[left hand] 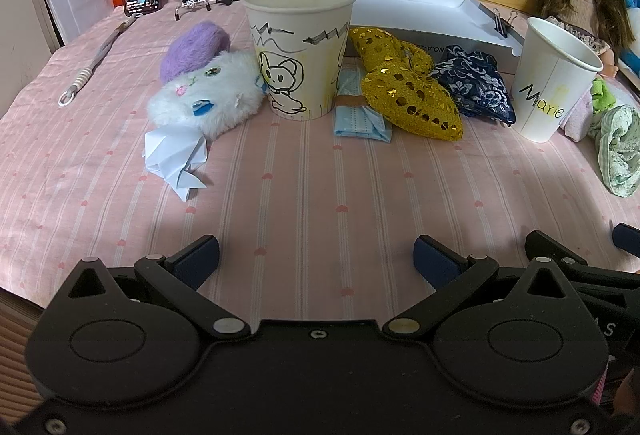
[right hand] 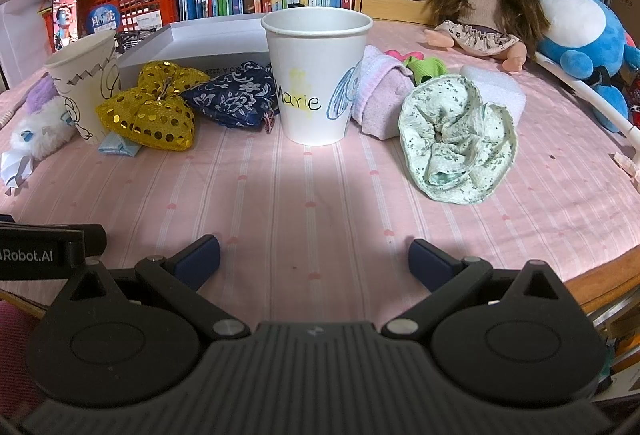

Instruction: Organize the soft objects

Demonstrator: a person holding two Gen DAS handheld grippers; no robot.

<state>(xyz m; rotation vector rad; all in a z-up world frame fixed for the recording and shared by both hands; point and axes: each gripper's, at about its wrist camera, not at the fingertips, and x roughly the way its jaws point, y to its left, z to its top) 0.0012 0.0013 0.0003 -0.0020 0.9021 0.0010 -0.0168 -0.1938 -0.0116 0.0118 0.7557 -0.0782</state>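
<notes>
Right wrist: green scrunchie (right hand: 458,143) lies beyond spread jaws (right of centre).

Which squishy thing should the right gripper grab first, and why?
Probably reach forward to the green scrunchie. The right gripper is open and empty, the scrunchie lies nearest it, and the Marie cup beside it looks empty.
</notes>
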